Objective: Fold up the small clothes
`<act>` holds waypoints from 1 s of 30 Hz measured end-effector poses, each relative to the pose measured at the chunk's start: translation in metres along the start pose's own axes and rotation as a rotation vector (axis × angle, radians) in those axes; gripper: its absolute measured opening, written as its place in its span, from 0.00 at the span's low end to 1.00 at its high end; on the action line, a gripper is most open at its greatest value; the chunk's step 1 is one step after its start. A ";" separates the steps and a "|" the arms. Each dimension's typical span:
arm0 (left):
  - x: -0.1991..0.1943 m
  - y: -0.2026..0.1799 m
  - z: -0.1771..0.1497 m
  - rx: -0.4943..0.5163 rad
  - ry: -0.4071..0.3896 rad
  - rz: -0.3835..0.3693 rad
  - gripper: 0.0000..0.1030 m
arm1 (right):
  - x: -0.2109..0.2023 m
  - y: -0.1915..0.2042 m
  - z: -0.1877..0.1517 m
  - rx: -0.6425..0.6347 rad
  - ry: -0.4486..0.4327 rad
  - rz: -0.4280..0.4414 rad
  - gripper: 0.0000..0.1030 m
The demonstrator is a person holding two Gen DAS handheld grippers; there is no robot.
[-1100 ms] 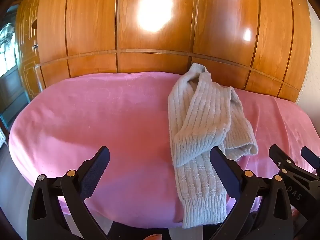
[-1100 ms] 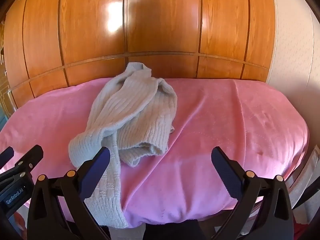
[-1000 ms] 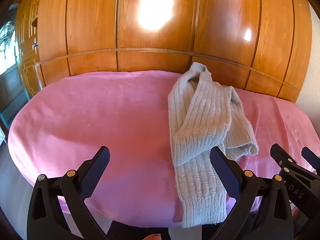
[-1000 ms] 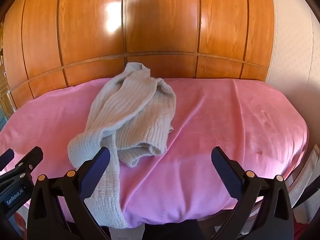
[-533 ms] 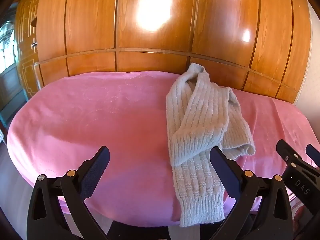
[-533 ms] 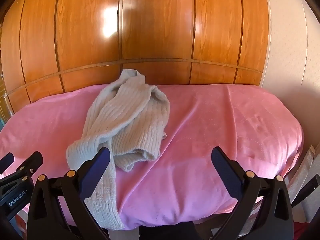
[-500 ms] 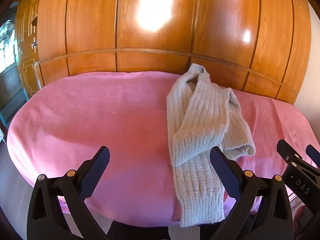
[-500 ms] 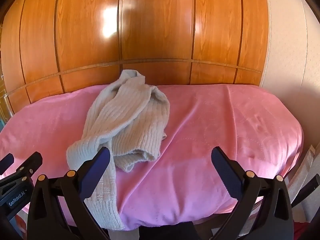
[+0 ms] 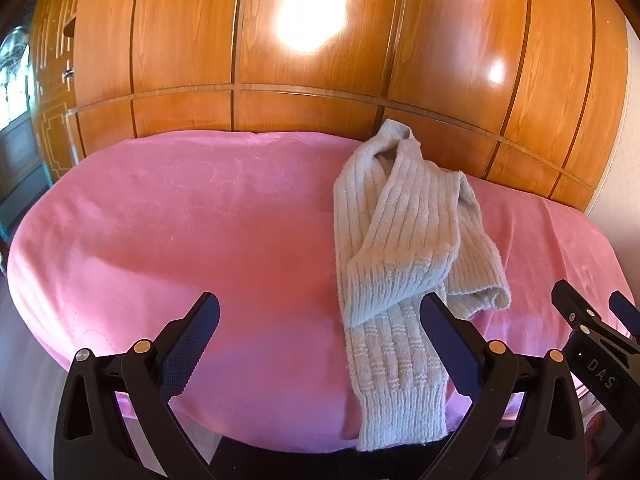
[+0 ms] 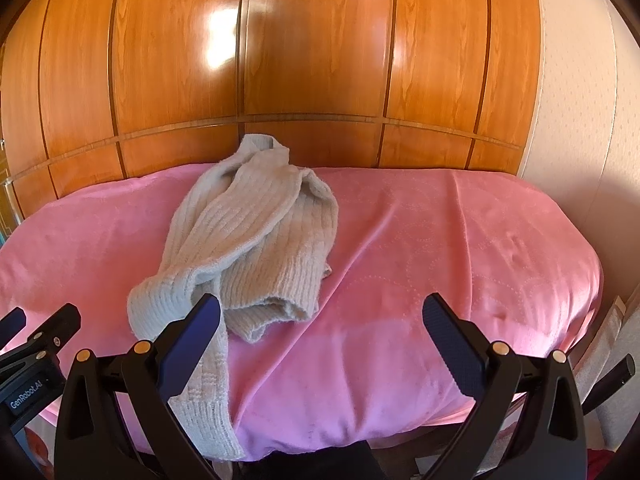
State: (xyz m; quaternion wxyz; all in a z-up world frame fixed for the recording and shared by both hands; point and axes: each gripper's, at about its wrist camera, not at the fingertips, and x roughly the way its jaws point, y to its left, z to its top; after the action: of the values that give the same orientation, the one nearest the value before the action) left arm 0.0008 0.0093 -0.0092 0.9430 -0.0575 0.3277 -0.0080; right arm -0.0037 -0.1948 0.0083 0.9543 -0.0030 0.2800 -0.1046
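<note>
Both claws are hanging spread wide with nothing between their fingers: the left gripper (image 9: 320, 336) is hovering over the near edge of the pink blanket (image 9: 200, 232), and the right gripper (image 10: 322, 334) is doing the same a little further along, with bare pink cloth showing in the gap between its dark blue pads (image 10: 452, 344). A grey ribbed knit garment (image 9: 400, 232), seemingly a small sweater or a pair of long knitted pieces, is lying crumpled on the blanket, its far end bunching up against the base of the glossy wooden wardrobe panels (image 9: 312, 60) and its near end trailing over the front edge of the blanket toward the camera. In the left wrist view one cuffed length is draping across another, and a longer strip with a checked rib pattern is running down past the left gripper's right finger, which is partly covering it. In the right wrist view the same garment (image 10: 256, 240) is sitting left of centre, with a folded lobe resting on the blanket just beyond the right gripper's left finger and the long strip hanging down behind that finger. Neither claw is touching the knit so far as the views are showing. Each gripper is appearing at the edge of the other's view, the right one at the left view's lower right corner and the left one at the right view's lower left. Bright window glare is reflecting off the wardrobe doors.
</note>
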 end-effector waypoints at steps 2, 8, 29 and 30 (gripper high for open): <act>0.001 0.002 0.001 -0.007 0.003 0.003 0.97 | 0.001 0.001 0.000 -0.003 0.004 0.002 0.98; 0.008 0.010 0.001 -0.033 0.024 0.008 0.97 | 0.008 0.008 0.000 -0.030 0.010 0.010 0.98; -0.009 -0.001 0.011 0.010 -0.081 -0.017 0.97 | 0.000 -0.008 0.009 0.059 -0.067 0.039 0.98; -0.012 -0.003 0.011 0.016 -0.092 -0.020 0.97 | -0.001 -0.008 0.010 0.060 -0.071 0.038 0.98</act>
State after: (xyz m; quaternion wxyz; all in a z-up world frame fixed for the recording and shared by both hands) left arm -0.0012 0.0082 0.0072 0.9573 -0.0534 0.2835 -0.0173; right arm -0.0012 -0.2033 0.0177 0.9651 0.0271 0.2426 -0.0947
